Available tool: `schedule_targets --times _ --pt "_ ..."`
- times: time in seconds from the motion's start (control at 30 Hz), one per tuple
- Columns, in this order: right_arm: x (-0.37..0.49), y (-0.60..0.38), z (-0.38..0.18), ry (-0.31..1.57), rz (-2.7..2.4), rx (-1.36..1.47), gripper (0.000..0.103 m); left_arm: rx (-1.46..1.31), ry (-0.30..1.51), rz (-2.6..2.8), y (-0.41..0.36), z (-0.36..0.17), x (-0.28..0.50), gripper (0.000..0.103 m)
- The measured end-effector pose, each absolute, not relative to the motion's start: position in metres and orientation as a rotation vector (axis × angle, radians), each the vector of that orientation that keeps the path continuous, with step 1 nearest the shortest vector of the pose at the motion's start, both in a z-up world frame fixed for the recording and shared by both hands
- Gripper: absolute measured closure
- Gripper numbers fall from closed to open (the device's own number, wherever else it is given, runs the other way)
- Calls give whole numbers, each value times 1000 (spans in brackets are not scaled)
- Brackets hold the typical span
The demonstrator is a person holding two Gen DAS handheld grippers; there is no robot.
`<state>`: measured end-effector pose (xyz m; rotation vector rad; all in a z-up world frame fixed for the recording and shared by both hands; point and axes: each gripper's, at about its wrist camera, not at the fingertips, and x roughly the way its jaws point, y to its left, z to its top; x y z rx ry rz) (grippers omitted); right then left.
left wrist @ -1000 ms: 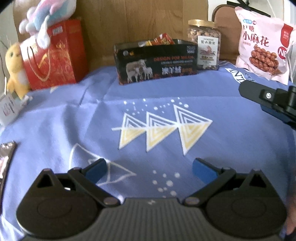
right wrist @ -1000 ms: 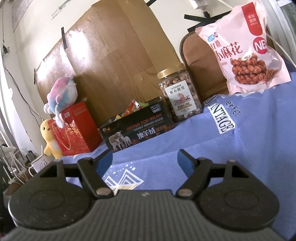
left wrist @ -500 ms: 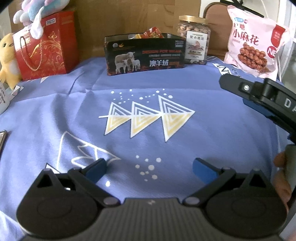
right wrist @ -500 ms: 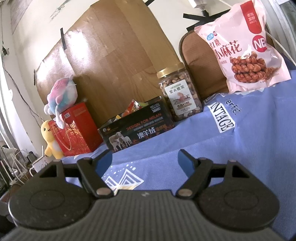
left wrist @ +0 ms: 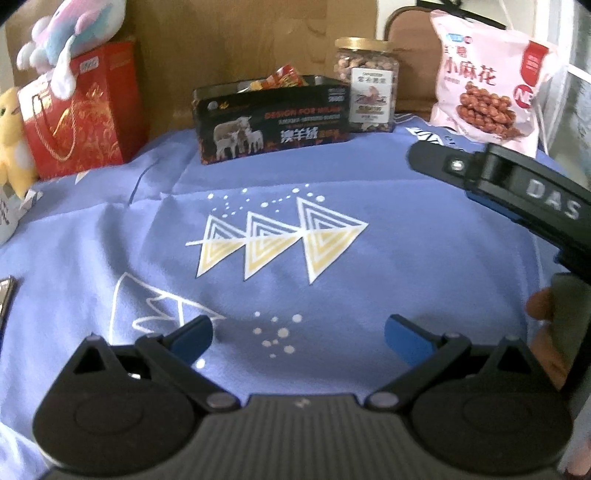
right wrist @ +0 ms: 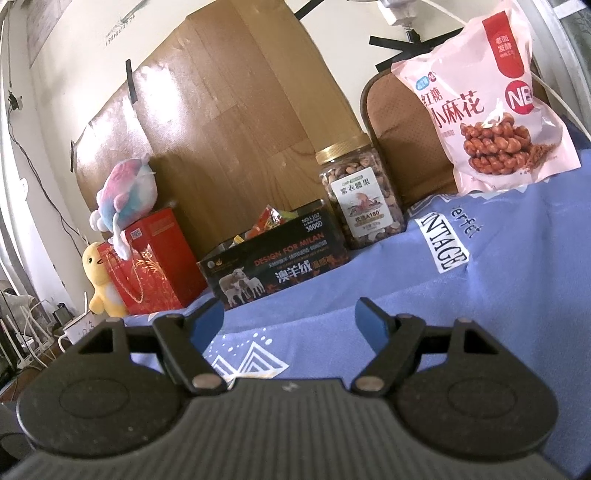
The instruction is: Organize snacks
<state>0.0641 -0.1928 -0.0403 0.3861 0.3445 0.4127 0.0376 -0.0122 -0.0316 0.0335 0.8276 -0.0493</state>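
Progress: little is judged to be done; a few bright wrappers (left wrist: 280, 79) are seen inside the black tin (left wrist: 271, 118), and nothing is being carried.
Left to do: the nut jar (right wrist: 360, 199) and the pink snack bag (right wrist: 491, 107) are judged still to be sorted, if they belong in the tin; a silvery packet edge (left wrist: 5, 295) is glimpsed at the far left of the cloth, too cut off to identify.
Left gripper (left wrist: 297, 338): its blue pads are held wide apart over bare cloth, nothing between them.
Right gripper (right wrist: 288, 323): its jaws are likewise spread, empty, pointed towards the tin and jar at the far side.
Where the snacks are: all are lined up along the far edge, the tin in the middle, the jar just right of it, the bag further right, propped against a brown chair back (right wrist: 402, 122).
Black tin: a rigid, glossy rectangular box, lidless, printed with sheep.
Nut jar: clear squarish plastic with a gold screw lid and a paper label; nuts are visible inside.
Pink snack bag: a soft, crinkly film pouch, puffed and upright.
Cloth (left wrist: 369, 280): matte blue fabric, creased, printed with white and yellow triangles.
Bystanders: a red gift bag (left wrist: 77, 110) with a plush toy (left wrist: 70, 33) on top is set at the far left.
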Motion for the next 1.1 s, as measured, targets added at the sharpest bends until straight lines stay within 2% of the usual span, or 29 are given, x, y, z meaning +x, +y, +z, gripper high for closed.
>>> schedule_targets --times 0.37,1.1 --pt "64 -192 -41 346 412 387 23 131 769 -108 -36 -23 21 0" --pt "64 -192 -41 347 412 387 23 135 758 -92 -35 -20 19 0"
